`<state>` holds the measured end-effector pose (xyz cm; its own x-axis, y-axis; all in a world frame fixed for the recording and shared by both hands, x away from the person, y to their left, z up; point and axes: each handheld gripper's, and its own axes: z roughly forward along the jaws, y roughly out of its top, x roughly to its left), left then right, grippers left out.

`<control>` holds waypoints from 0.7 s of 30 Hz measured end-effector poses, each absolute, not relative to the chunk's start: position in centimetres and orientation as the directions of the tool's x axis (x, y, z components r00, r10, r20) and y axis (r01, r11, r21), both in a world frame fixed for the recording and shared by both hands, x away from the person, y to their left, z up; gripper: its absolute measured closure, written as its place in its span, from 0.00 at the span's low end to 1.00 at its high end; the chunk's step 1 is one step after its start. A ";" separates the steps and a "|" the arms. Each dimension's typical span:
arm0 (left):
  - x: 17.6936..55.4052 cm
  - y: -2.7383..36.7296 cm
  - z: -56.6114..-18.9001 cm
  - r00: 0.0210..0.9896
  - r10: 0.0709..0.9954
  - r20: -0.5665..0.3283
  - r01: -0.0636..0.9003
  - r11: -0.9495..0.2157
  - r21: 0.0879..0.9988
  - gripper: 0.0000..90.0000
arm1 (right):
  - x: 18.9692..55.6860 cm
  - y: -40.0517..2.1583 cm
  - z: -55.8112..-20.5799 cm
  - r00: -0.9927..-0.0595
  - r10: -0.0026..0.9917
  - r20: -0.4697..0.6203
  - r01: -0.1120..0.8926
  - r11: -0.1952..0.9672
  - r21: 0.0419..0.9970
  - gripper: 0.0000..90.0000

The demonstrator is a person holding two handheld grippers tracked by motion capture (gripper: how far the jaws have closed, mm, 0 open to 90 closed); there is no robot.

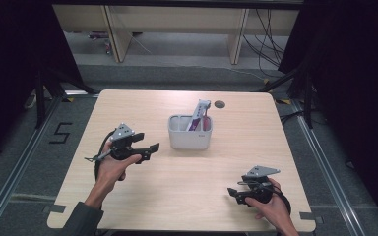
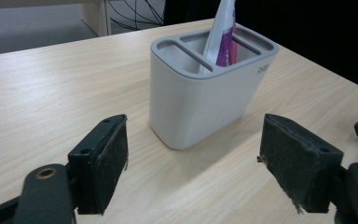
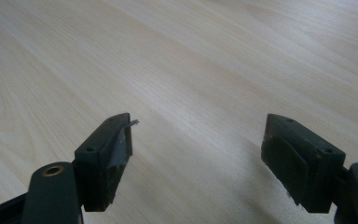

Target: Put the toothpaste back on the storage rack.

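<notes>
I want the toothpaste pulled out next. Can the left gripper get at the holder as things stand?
Probably yes: the left gripper is open, facing the holder, with bare table between.

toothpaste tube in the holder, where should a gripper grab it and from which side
Grip the toothpaste tube on its flat upper end, which sticks out above the holder, coming from above. Its lower part sits inside a compartment, walled off. The open left gripper is probably best placed, being nearest.

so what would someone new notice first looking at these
Probably the grey holder standing alone near the middle of the wooden table, with a white and purple tube leaning out of one compartment. Next, the left gripper with jaws wide open, pointing at it, apart from it, and the right gripper open by the near right corner.
</notes>
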<state>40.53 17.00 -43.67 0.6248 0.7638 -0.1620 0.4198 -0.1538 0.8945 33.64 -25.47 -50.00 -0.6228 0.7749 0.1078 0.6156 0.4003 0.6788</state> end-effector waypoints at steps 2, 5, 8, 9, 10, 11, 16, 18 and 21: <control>40.2 17.2 -43.9 0.631 0.759 -0.160 0.417 -0.157 0.895 0.24 | 33.6 -25.5 -50.0 -0.622 0.775 0.107 0.616 0.400 0.679 0.28; 39.4 17.5 -44.3 0.637 0.757 -0.146 0.416 -0.178 0.892 0.24 | 33.5 -25.3 -50.0 -0.613 0.780 0.122 0.628 0.388 0.674 0.28; 38.9 17.7 -44.7 0.649 0.747 -0.144 0.419 -0.192 0.888 0.23 | 33.5 -25.3 -50.0 -0.612 0.781 0.123 0.628 0.385 0.676 0.28; 38.7 17.8 -44.9 0.651 0.746 -0.140 0.419 -0.200 0.885 0.22 | 33.5 -25.3 -50.0 -0.613 0.781 0.122 0.627 0.387 0.676 0.28; 38.5 17.8 -45.1 0.652 0.745 -0.137 0.424 -0.208 0.882 0.22 | 33.5 -25.3 -50.0 -0.613 0.780 0.122 0.627 0.387 0.676 0.28; 38.3 17.9 -45.4 0.652 0.746 -0.137 0.426 -0.211 0.880 0.22 | 33.5 -25.3 -50.0 -0.614 0.780 0.122 0.627 0.389 0.675 0.28; 37.5 18.4 -46.4 0.665 0.736 -0.131 0.431 -0.234 0.871 0.21 | 33.7 -25.5 -50.2 -0.628 0.772 0.103 0.609 0.404 0.683 0.28; 37.1 18.5 -46.7 0.668 0.734 -0.128 0.434 -0.244 0.867 0.21 | 33.7 -25.4 -50.2 -0.626 0.772 0.104 0.610 0.403 0.682 0.28; 36.5 18.9 -47.1 0.670 0.731 -0.126 0.435 -0.250 0.865 0.20 | 33.9 -25.5 -50.2 -0.647 0.757 0.092 0.590 0.421 0.689 0.28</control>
<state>36.45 18.90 -47.07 0.6704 0.7312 -0.1261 0.4350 -0.2495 0.8652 33.87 -25.50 -50.19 -0.6473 0.7567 0.0919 0.5897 0.4208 0.6893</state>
